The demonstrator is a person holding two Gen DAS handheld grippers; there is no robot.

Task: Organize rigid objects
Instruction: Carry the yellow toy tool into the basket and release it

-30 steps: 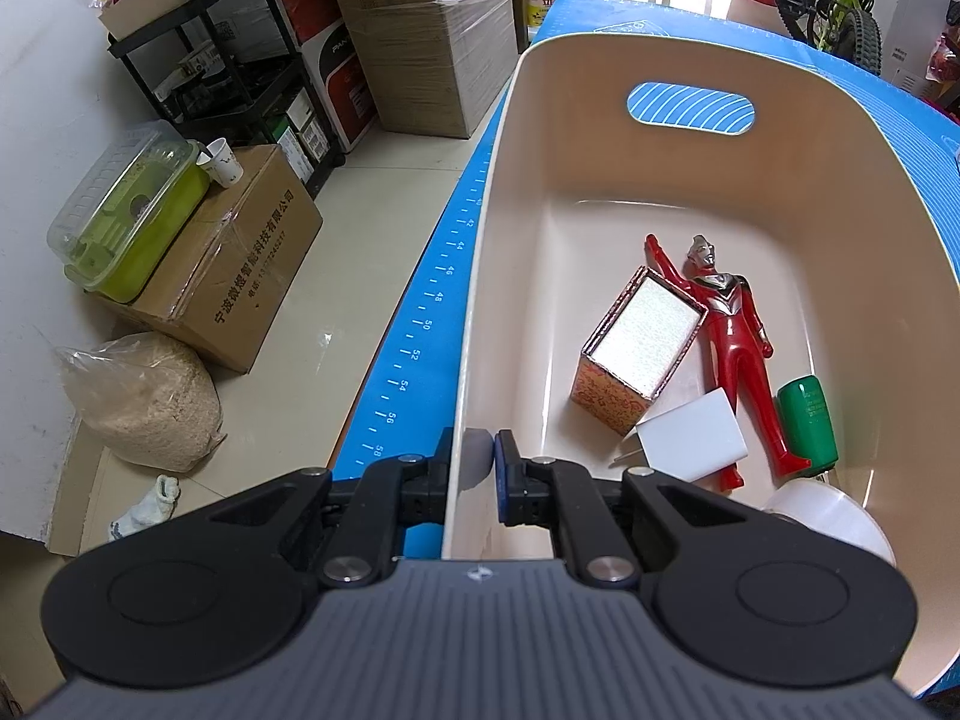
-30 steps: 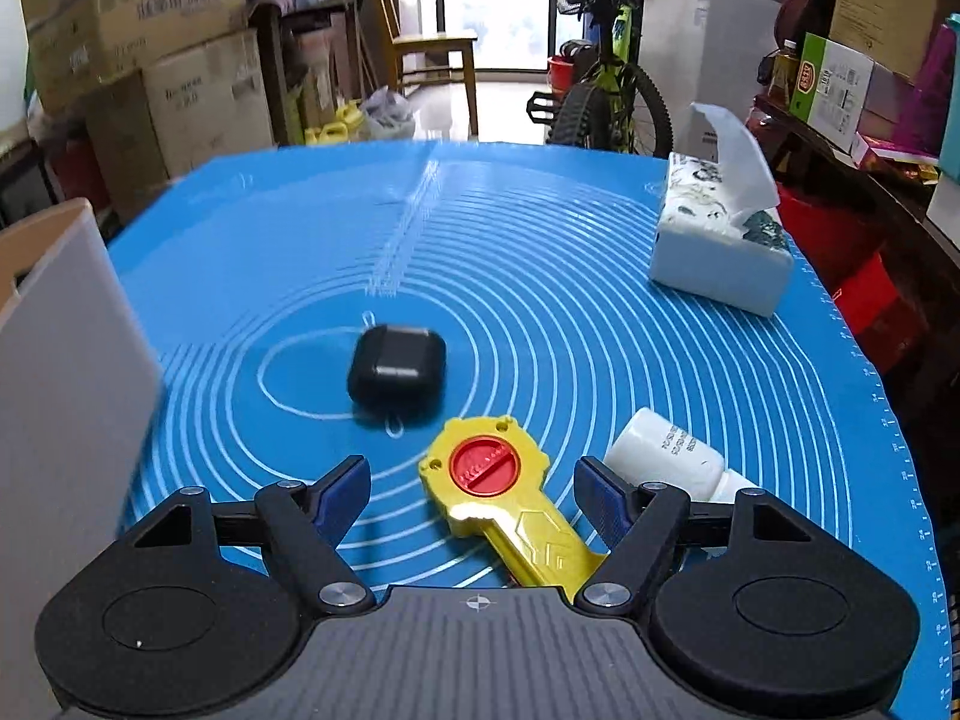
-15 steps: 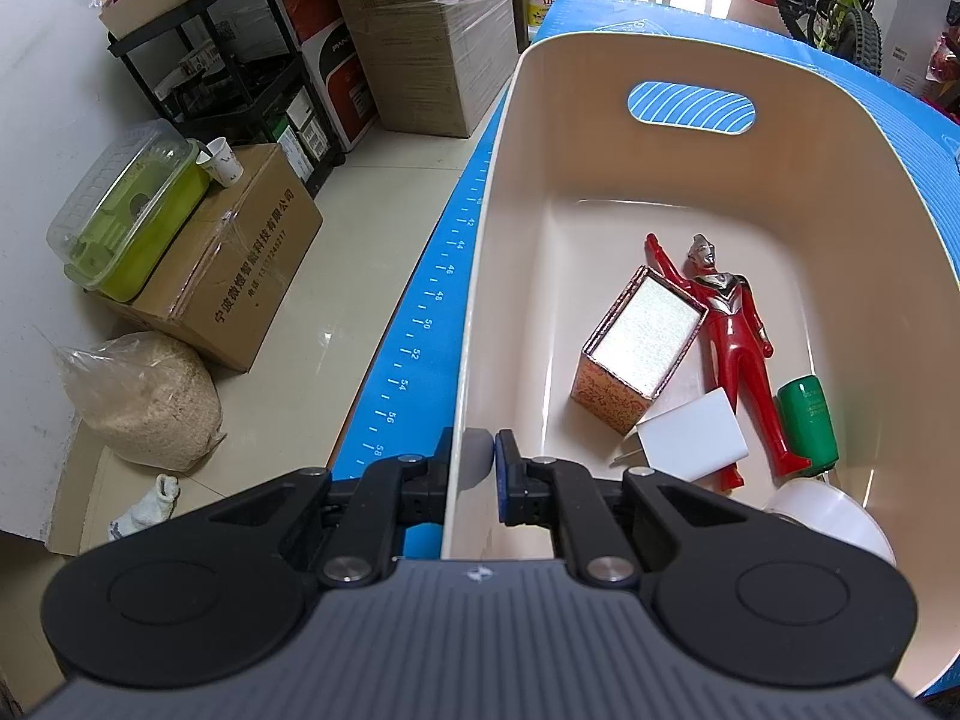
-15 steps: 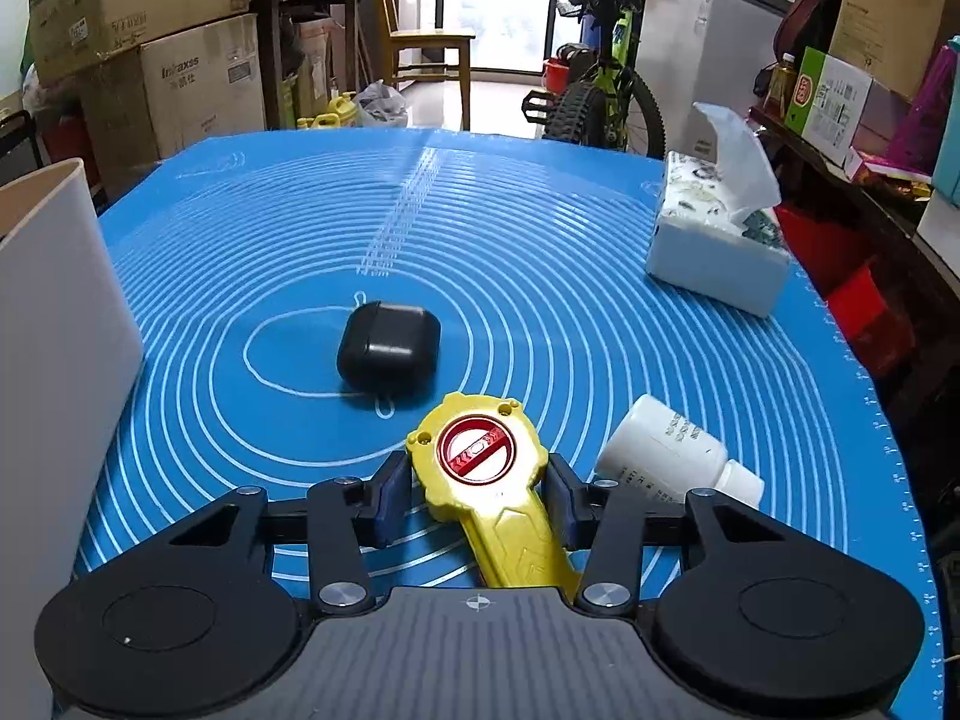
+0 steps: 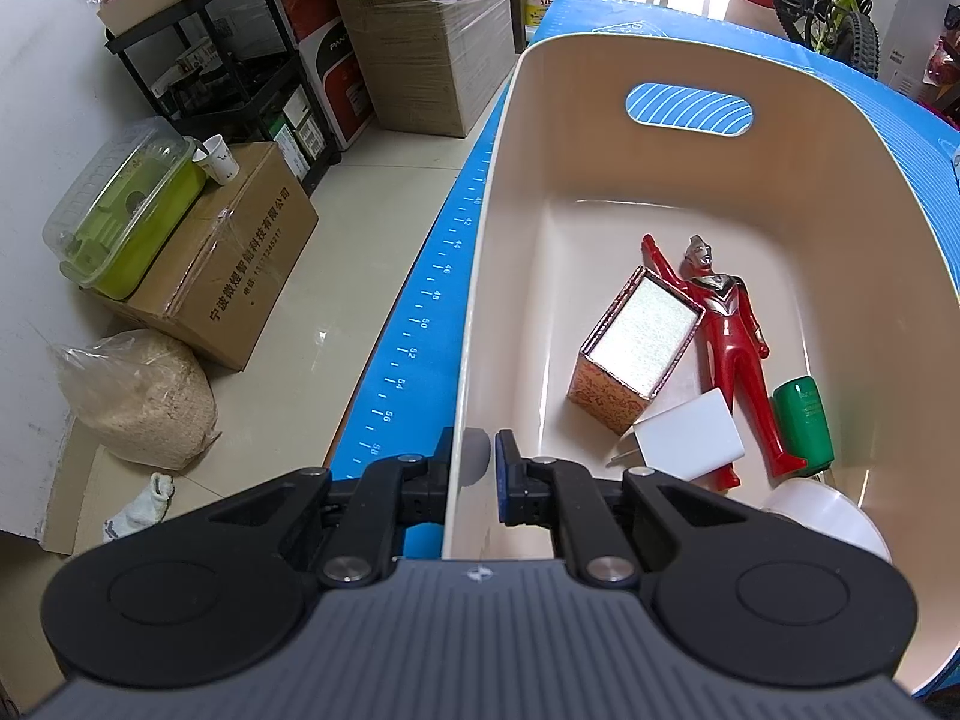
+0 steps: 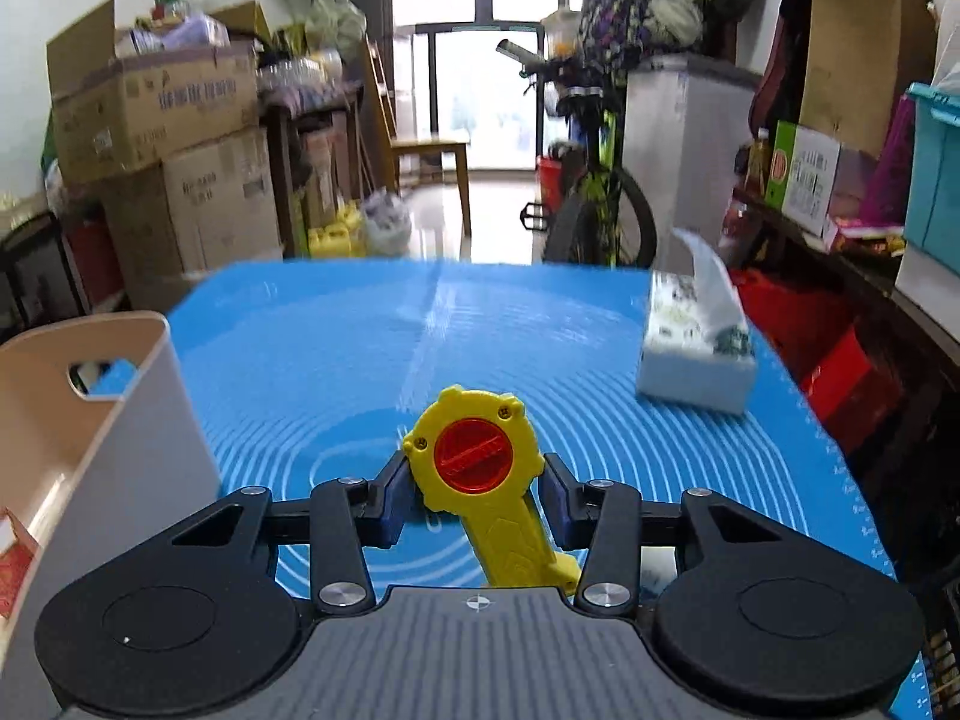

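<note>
My left gripper [image 5: 472,465] is shut on the near wall of the cream bin [image 5: 600,138], one finger inside and one outside. In the bin lie a red toy figure [image 5: 729,342], a patterned box [image 5: 636,354], a white adapter [image 5: 684,441], a green cylinder [image 5: 804,420] and a white round object [image 5: 828,522]. My right gripper [image 6: 477,495] is shut on a yellow toy key [image 6: 480,468] with a red dial and holds it above the blue mat [image 6: 360,360]. The bin [image 6: 72,420] is at the left in the right wrist view.
A tissue box [image 6: 696,354] stands on the mat at the right. Cardboard boxes [image 5: 222,270], a green lidded container [image 5: 126,210] and a grain bag [image 5: 138,396] sit on the floor left of the table. A bicycle [image 6: 594,198] stands beyond the table.
My right gripper closed on the yellow key and lifted it off the mat; the black case and white bottle have dropped out of view. The left gripper has not moved.
</note>
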